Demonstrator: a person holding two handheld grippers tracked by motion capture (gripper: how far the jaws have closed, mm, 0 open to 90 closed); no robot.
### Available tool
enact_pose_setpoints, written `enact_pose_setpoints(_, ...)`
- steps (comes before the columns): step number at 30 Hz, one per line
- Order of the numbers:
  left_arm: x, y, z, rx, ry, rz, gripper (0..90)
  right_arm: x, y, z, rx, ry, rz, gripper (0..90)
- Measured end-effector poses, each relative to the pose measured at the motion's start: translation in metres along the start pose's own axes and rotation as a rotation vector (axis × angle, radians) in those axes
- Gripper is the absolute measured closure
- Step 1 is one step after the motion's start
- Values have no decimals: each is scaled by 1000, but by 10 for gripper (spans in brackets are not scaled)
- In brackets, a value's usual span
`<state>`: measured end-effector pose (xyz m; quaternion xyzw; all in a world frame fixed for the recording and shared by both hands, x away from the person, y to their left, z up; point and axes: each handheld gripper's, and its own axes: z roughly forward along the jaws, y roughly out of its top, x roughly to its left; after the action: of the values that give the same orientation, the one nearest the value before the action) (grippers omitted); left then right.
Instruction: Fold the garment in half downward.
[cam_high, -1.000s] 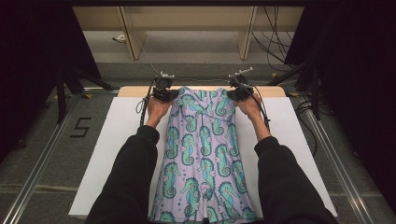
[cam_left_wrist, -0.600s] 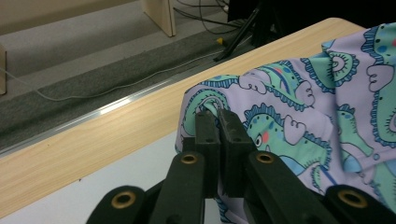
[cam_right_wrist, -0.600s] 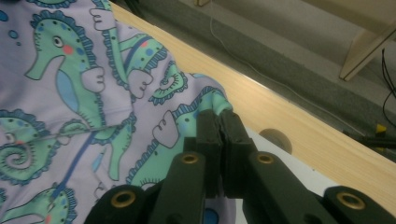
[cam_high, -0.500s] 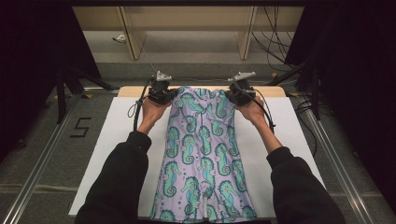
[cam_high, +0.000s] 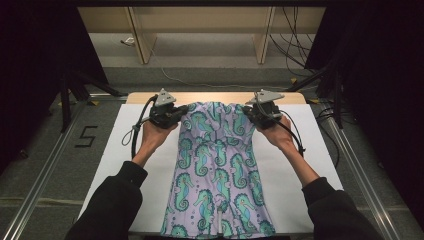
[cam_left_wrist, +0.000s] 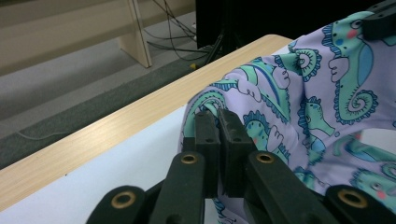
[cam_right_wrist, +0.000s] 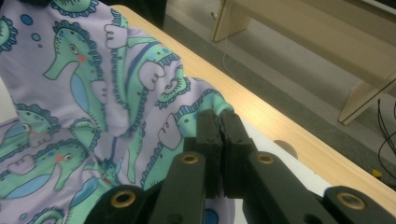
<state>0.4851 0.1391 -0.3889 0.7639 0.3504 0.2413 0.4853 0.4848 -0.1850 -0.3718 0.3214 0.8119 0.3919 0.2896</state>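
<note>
— Broadly, what is lying where?

— White table (cam_high: 125, 150) is carrying a lilac garment (cam_high: 217, 170) printed with green seahorses; it is running lengthwise down the middle, near end hanging over the person's edge, far end lifting off the surface close to the wooden far rim (cam_high: 210, 96).

— And the tongs?

— Left gripper (cam_high: 175, 114) is pinching the far left corner of the cloth, right gripper (cam_high: 252, 112) the far right corner. In the left gripper view the jaws are standing closed with a fold of fabric (cam_left_wrist: 205, 105) caught at their tips; the right gripper view is showing the same, cloth edge (cam_right_wrist: 212, 105) nipped between shut pads.

— Which step is this, by your reading?

— Looks like a spread-or-fold stage: both far corners are being held up and apart, with the cloth sagging a little between them.

— What is the next move calling for?

— Probably both hands travelling together at even height, keeping tension across the held edge so the corners are not slipping out and the body is not bunching, then lowering squarely onto the table.
</note>
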Motion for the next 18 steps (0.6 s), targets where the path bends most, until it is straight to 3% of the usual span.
enact_pose_setpoints(7, -16, -16, -24, -31, -18, 17, 871, 13, -14, -23, -30, 0, -27, 885)
enact_pose_setpoints(12, -32, -33, -35, -16, -56, 48, 871, 25, -29, -37, -32, -1, -53, 885)
enact_pose_setpoints(16, -43, -42, -40, 15, -35, 110, 871, 34, -39, -42, -17, 17, -62, 884)
enact_pose_setpoints(18, -44, -46, -41, 16, -43, 101, 871, 38, -43, -43, -8, 21, -74, 885)
